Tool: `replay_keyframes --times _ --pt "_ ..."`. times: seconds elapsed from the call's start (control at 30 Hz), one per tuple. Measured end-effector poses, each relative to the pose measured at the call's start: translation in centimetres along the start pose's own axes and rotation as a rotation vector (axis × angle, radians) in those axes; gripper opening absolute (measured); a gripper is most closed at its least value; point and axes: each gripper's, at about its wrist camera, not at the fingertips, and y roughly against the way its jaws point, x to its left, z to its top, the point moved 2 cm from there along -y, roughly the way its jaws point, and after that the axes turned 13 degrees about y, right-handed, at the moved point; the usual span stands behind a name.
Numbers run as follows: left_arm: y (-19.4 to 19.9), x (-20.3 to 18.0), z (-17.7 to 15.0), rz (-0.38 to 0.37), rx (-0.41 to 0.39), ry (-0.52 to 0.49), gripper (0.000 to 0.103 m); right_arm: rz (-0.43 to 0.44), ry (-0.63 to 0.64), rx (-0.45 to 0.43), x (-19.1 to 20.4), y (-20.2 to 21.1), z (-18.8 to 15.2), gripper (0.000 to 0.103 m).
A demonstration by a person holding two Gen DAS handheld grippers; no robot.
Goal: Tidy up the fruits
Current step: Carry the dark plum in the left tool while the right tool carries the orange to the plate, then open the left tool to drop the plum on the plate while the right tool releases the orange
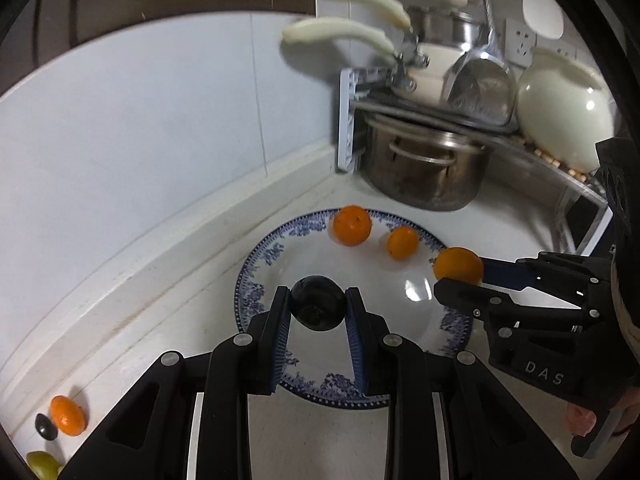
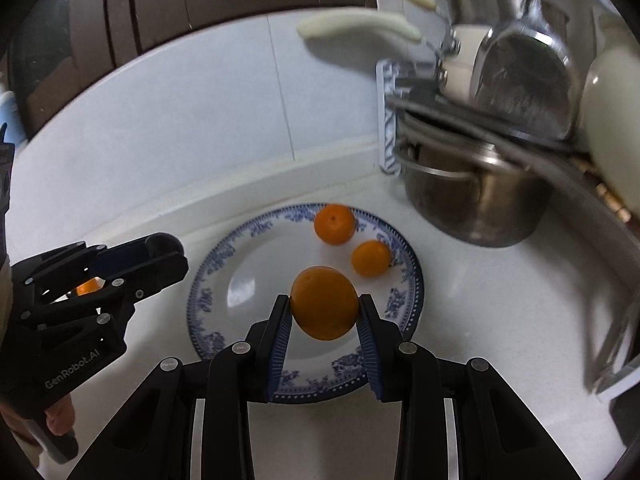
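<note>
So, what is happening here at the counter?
A person with a gripper in each hand is collecting fruits on a blue-patterned plate. The left gripper holds a dark plum over the plate, and the right gripper holds an orange over it too. Two small oranges already lie on the plate. Another orange, a dark fruit and a green fruit wait on the counter.

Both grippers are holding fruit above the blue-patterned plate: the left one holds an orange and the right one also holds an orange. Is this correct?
Not quite. The left gripper holds a dark plum, as the left wrist view shows. The right gripper does hold an orange above the plate.
</note>
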Motion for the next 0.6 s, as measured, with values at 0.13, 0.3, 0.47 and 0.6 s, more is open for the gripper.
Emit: replay_keyframes --times 0.13,0.3,0.47,0.6 --pt "-1.9 0.1 0.1 0.009 0.031 0.004 0.027 0.003 0.005 0.037 -0.5 -1.9 -0.3 0.034" --pt "-3.5 -0.1 -0.1 0.025 0.059 -0.011 0.027 0.009 0.001 0.072 -1.0 -3.3 -0.4 0.034" --pt "-5.1 -0.2 -0.5 0.043 0.096 -0.022 0.027 0.01 0.007 0.09 -1.2 -4.0 -0.5 0.034" --pt "-5.8 -0.2 -0.9 0.056 0.118 -0.026 0.027 0.018 0.006 0.1 -1.5 -4.6 -0.4 0.034"
